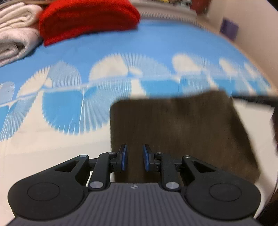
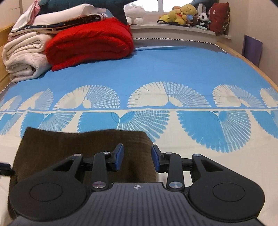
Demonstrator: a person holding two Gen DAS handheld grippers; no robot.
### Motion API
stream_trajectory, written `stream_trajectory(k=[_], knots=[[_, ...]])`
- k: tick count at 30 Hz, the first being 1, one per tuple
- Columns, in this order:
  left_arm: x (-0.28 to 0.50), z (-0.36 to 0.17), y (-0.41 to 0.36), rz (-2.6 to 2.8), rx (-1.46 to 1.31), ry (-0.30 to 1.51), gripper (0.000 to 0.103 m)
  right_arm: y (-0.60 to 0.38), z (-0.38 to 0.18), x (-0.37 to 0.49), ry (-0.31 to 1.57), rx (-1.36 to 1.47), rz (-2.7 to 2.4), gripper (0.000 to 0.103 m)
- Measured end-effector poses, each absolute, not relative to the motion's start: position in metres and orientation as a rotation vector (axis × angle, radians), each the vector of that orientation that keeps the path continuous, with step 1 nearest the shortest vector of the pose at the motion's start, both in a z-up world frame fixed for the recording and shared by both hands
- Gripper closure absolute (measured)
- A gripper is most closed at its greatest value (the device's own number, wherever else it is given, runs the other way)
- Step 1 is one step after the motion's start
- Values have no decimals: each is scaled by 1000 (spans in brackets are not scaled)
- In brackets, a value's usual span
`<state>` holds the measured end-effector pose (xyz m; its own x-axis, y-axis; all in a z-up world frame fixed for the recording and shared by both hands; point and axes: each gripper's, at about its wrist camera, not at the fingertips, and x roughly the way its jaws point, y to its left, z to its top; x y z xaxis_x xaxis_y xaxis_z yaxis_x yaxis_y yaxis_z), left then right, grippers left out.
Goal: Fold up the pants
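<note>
Folded brown pants are lying directly beneath both grippers, long axis running crosswise; left gripper and right gripper are hovering released, gripping nothing.

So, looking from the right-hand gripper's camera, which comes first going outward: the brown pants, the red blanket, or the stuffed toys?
From the right gripper:
1. Brown pants, directly beneath it, on the bed's near edge.
2. Red blanket, far left on the bed.
3. Stuffed toys, on the window ledge behind the bed.
</note>
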<state>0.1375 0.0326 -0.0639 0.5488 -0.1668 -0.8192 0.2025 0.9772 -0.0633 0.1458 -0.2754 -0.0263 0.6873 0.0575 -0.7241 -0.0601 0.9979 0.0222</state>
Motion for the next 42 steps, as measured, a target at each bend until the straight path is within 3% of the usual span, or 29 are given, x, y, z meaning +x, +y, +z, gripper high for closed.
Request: stream_trajectory(k=[4, 9, 14, 19, 26, 29, 31, 34, 36, 38, 39, 42], knots=[[152, -72, 15, -233, 92, 920, 80, -267, -57, 173, 902, -49, 11, 66], [181, -116, 21, -138, 117, 1071, 81, -268, -73, 188, 950, -7, -45, 58], [183, -95, 30, -130, 11, 1019, 81, -267, -81, 195, 960, -4, -65, 55], [190, -115, 35, -114, 24, 1090, 78, -274, -67, 187, 909, 19, -85, 55], [154, -65, 36, -235, 28, 966, 70, -280, -11, 132, 794, 60, -33, 52], [136, -86, 30, -296, 158, 1040, 69, -272, -12, 103, 877, 37, 60, 48], [122, -106, 31, -285, 252, 1057, 63, -266, -28, 89, 985, 10, 125, 45], [112, -89, 35, -246, 227, 1027, 62, -261, -68, 73, 1182, -103, 114, 45], [102, -66, 42, -226, 128, 995, 56, -259, -65, 62, 1146, -159, 71, 45], [92, -45, 43, -198, 92, 982, 39, -263, -44, 53, 1063, -93, 62, 45], [84, -28, 38, -170, 106, 954, 36, -266, -33, 47, 1023, -50, 56, 45], [42, 15, 29, -156, 132, 790, 15, -265, 6, 23, 868, 13, 50, 39]])
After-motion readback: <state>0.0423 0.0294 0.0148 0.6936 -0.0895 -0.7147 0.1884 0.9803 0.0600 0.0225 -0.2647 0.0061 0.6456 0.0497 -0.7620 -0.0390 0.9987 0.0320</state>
